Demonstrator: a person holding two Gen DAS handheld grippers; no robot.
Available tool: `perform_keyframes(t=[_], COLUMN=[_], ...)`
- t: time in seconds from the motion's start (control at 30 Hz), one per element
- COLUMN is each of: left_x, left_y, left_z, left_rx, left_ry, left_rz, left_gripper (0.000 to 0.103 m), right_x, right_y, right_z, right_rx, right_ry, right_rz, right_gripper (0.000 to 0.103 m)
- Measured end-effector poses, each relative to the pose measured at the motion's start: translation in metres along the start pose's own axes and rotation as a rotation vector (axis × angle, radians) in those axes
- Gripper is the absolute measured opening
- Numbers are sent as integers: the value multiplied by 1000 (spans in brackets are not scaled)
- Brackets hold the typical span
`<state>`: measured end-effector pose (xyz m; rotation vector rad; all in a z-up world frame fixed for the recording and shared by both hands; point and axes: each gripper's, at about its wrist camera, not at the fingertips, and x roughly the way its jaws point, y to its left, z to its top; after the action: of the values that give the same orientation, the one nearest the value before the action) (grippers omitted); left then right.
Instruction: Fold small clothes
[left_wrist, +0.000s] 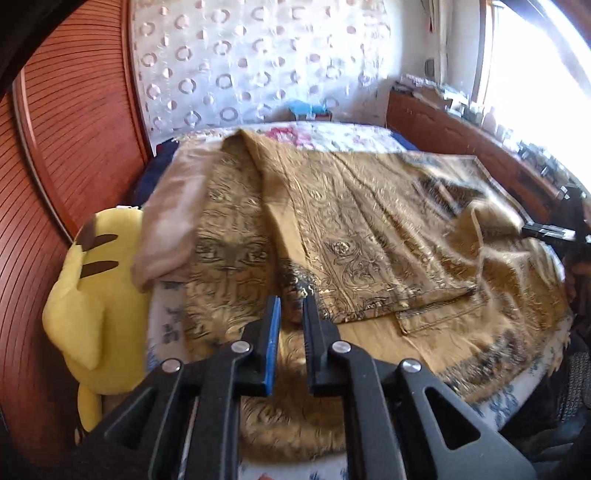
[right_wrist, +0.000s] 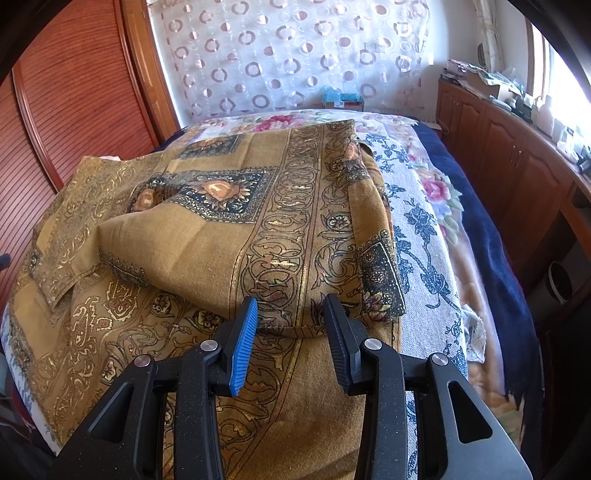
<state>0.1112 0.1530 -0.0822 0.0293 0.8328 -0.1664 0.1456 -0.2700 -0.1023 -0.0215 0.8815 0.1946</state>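
A mustard-gold cloth (right_wrist: 207, 236) printed with dark scrollwork borders and flowered medallions lies spread over a bed (right_wrist: 432, 236), partly folded so that one layer rests across another. In the right wrist view the upper layer makes a thick fold whose rounded hem sits just ahead of the right hand-held gripper (right_wrist: 291, 314); its blue-padded finger (right_wrist: 243, 343) and black finger (right_wrist: 340, 339) stand a moderate way apart with the hem lying between their tips, and neither pad visibly presses on the fabric. A smaller folded flap of the same cloth lies to the left of that fold, toward the near left corner of the bed. In the left wrist view, which is somewhat blurred, the left hand-held gripper (left_wrist: 293, 310) hangs over the near part of the cloth with only a narrow gap between its fingers, and nothing is caught in that gap; the fabric lies below it. From this side a long folded panel runs diagonally from the far end of the bed to a squared corner near the middle. A pale beige pillow (left_wrist: 173, 221) rests at the left edge of the bed, and a yellow plush toy (left_wrist: 92, 295) sits beside it against the reddish wooden wardrobe (left_wrist: 74, 129). Under the cloth a white cover with blue flowers (right_wrist: 424, 258) shows, and beyond it a dark blue blanket (right_wrist: 491, 229) drapes the side nearest the wooden cabinets (right_wrist: 498, 155) below the bright window.
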Motion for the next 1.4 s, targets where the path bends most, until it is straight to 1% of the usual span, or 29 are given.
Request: perform_keyframes(t=[0.1, 0.27, 0.4, 0.6, 0.67, 0.87, 1.03, 1.13, 1.23, 1.27, 1.3, 1.33, 1.4], left_x=[20, 42, 56, 61, 63, 68, 69, 69, 69, 69, 68, 68, 65], left_y=[-5, -4, -1, -8, -8, 6, 6, 6, 5, 5, 4, 4, 0], left_z=[3, 7, 7, 8, 10, 17, 18, 18, 20, 20, 20, 20, 19], left_rx=[-9, -26, -30, 28, 29, -33, -31, -41, -25, -13, -2, 2, 27], left_ry=[46, 86, 115, 90, 90, 98, 100, 101, 114, 115, 115, 114, 99], left_rz=[-3, -24, 8, 55, 60, -4, -15, -18, -20, -26, -52, -65, -51], left_gripper=[9, 9, 9, 11, 11, 14, 15, 15, 14, 10, 4, 1, 0], right_x=[1, 2, 2, 2, 2, 2, 1, -3, -9, -10, -11, -12, -13], right_y=[1, 3, 4, 4, 4, 3, 4, -1, -9, -12, -14, -16, -18], right_z=[-1, -1, -1, -1, -1, -1, 0, 0, -1, -1, 0, 0, 3], right_rx=[-8, -14, -15, -14, -16, -13, -9, 23, 51, 58, 65, 71, 80], right_ry=[0, 1, 1, 1, 1, 1, -2, -21, -35, -38, -39, -37, -29], right_rz=[-10, -17, -18, -18, -20, -15, -13, -23, -35, -33, -29, -23, -6], right_gripper=[36, 36, 36, 36, 36, 36, 36, 37, 37, 37, 37, 37, 37])
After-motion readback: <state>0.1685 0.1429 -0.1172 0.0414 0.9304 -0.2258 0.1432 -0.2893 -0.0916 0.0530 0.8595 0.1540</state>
